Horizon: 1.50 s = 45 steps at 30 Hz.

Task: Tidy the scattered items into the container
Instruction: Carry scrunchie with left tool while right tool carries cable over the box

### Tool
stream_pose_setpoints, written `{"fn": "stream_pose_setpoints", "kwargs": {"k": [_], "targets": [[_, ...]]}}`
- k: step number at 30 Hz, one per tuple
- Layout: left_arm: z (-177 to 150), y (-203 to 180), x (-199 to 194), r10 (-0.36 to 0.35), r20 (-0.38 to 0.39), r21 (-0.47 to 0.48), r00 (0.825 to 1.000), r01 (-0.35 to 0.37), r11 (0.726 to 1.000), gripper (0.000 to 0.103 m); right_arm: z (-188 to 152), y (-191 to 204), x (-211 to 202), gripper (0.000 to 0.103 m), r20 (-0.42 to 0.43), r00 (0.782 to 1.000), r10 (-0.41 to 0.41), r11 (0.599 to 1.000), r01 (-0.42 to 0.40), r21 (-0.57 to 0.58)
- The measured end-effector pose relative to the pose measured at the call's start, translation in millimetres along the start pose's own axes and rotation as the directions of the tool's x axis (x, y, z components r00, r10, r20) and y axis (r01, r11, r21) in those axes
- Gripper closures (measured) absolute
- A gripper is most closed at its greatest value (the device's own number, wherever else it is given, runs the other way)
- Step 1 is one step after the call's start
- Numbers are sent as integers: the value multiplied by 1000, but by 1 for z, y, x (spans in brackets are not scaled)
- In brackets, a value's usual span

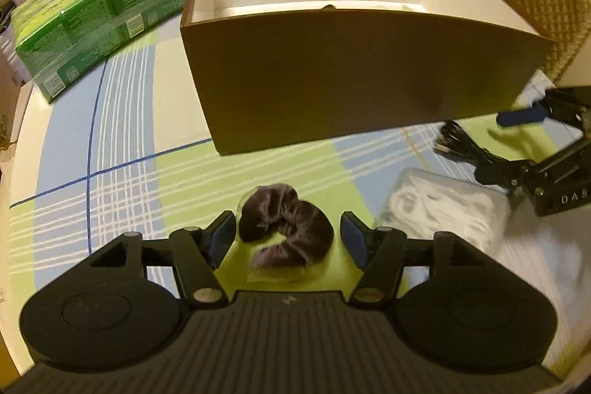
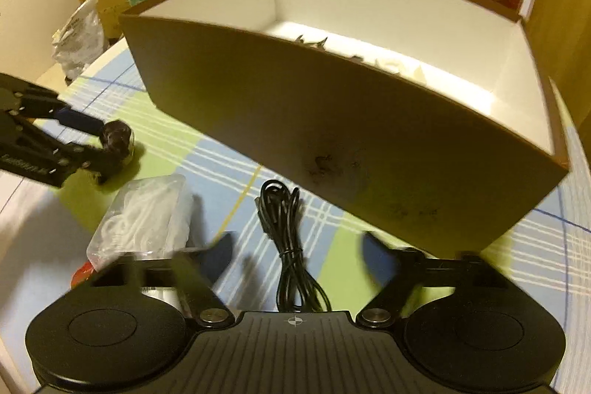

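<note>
Left gripper (image 1: 288, 233) open, its 2 fingers either side of a dark scrunchie (image 1: 284, 224) lying on the checked cloth (image 1: 122, 150) in front of the brown box (image 1: 354, 69); contact with the pads cannot be confirmed. Right gripper (image 2: 295, 246) open, fingers either side of a black bundled cable (image 2: 284, 231) on the cloth near the box wall. A clear bag of white cord (image 2: 140, 216) lies between scrunchie and cable. Small items sit inside the box, indistinct.

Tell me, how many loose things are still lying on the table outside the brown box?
3: a dark scrunchie between the left claw fingers, a clear bag of white cord beside it, and a black cable before the right claw. More may be hidden.
</note>
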State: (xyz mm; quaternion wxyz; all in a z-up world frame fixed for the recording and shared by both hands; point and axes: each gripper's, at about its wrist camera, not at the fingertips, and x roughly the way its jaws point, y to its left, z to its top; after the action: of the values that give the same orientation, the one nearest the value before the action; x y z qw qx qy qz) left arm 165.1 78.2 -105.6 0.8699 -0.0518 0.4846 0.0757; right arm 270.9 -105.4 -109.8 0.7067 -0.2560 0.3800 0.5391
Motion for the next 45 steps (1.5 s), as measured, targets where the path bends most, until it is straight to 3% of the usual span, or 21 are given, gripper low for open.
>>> {"fn": "stream_pose_setpoints", "kwargs": {"k": [2, 6, 7, 10, 21, 30, 45], "targets": [[1, 1, 7, 17, -11, -7, 1000, -17, 1000, 59, -1, 3, 5, 39, -14, 1000, -27, 999, 27, -18], [-4, 4, 5, -3, -19, -8, 1000, 3, 1000, 73, -6, 8, 7, 82, -26, 999, -20, 999, 19, -39], [-6, 3, 3, -4, -16, -1, 1000, 4, 1000, 78, -6, 10, 6, 84, -31, 999, -25, 998, 24, -57], [-11, 4, -3, -15, -17, -4, 1000, 15, 1000, 83, -5, 11, 6, 85, -39, 999, -26, 998, 23, -61], [-10, 4, -48, -8, 42, -9, 999, 8, 1000, 85, 4, 10, -32, 86, 48, 998, 49, 997, -52, 61], [15, -10, -85, -30, 138, 29, 990, 26, 999, 85, 20, 13, -63, 85, 97, 994, 50, 986, -64, 151], [64, -35, -105, -73, 244, 76, 967, 56, 996, 85, 59, -8, -104, 85, 229, 972, 46, 948, -115, 297]]}}
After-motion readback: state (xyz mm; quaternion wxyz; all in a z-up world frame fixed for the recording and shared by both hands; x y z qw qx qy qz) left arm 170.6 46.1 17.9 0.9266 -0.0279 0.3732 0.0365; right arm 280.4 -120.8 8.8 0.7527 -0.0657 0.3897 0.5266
